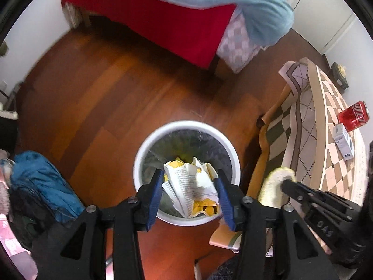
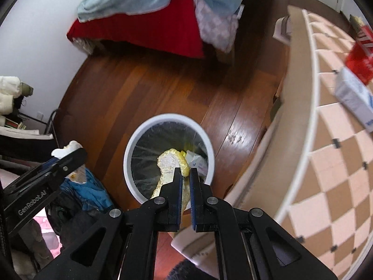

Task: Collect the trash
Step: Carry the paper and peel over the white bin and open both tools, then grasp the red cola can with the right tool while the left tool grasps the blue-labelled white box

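A white round bin with a clear liner stands on the wood floor; it also shows in the right wrist view. My left gripper is shut on a crumpled printed paper with yellow patches, held above the bin's mouth. My right gripper is shut on a yellow-and-white peel-like scrap, also above the bin. That scrap shows at the right gripper's tip in the left wrist view. A small white carton lies inside the bin.
A checkered table stands to the right, with a red cola can and a white box on it. A bed with red sheet lies beyond. Blue clothes are piled at left. A patterned rug hangs by the table.
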### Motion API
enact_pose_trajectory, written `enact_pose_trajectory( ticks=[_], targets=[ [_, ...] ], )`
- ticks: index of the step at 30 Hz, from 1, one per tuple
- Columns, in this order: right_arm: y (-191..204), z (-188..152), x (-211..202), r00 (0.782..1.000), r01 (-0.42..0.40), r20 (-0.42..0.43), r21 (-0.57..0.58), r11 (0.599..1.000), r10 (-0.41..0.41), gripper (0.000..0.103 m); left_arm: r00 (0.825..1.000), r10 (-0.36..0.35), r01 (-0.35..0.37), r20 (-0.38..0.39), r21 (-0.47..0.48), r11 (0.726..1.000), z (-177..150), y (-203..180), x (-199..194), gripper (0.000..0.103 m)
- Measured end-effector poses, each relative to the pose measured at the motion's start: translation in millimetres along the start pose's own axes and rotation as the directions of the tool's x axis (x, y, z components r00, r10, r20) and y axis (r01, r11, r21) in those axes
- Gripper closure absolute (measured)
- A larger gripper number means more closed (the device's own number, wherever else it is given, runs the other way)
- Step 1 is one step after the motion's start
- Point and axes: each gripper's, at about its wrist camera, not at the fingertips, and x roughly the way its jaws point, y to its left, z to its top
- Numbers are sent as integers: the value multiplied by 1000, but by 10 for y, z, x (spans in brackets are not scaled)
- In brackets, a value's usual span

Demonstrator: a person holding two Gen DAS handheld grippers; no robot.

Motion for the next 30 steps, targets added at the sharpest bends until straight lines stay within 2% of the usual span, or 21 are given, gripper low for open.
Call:
enact_pose_trajectory(
  ticks=[2, 4, 5, 6, 7, 8, 9, 11, 12, 14, 17, 22, 30],
  targets=[
    [49, 34, 129, 1000, 8, -21, -9, 1000, -8, 97, 1000, -23, 22, -13, -30, 999, 13, 76, 20, 54],
    [98, 64, 234, 999, 11, -39, -20, 1000, -12, 97, 1000, -18, 17, -17, -47, 999, 2, 166, -4, 41],
    [82, 90, 266, 999, 13, -48, -13, 1000, -14, 96, 1000, -12, 12, -13, -51, 999, 3, 189, -16, 14],
    [75, 115, 293, 998, 12, -55, -9, 1000, -12, 94, 1000, -8, 8, -8, -57, 998, -4, 220, -35, 0],
    [89, 124, 341, 998, 2, -70, -11, 1000, -3, 91, 1000, 4, -4, -2, -61, 998, -26, 258, -61, 0],
    [95, 119, 358, 997, -5, -80, -14, 1000, 4, 75, 1000, 30, -30, 2, -59, 998, -45, 283, -86, 0],
    [86, 134, 359, 997, 2, -82, -16, 1000, -4, 52, 999, 51, -51, 5, -56, 997, -61, 302, -107, 0],
    [123, 133, 381, 997, 3, -81, -29, 1000, -6, 23, 996, 91, -90, 20, -53, 995, -75, 332, -113, 0],
    [145, 125, 389, 997, 11, -81, -40, 999, -14, 18, 993, 110, -109, 30, -49, 993, -94, 331, -126, 0],
    [229, 70, 380, 994, 71, -75, -92, 993, -78, 2, 987, 151, -149, 48, -47, 988, -150, 344, -175, 0],
    [286, -5, 320, 992, 107, -57, -132, 985, -116, 0, 980, 186, -183, 69, -46, 982, -219, 363, -258, 0],
    [318, -81, 136, 991, 128, -18, -158, 979, -133, 0, 967, 225, -222, 116, -40, 974, -326, 348, -494, 0],
    [300, -208, -467, 995, 81, 75, -144, 986, -71, 0, 946, 250, -251, 206, -20, 968, -497, 91, -1025, 0]
  ],
)
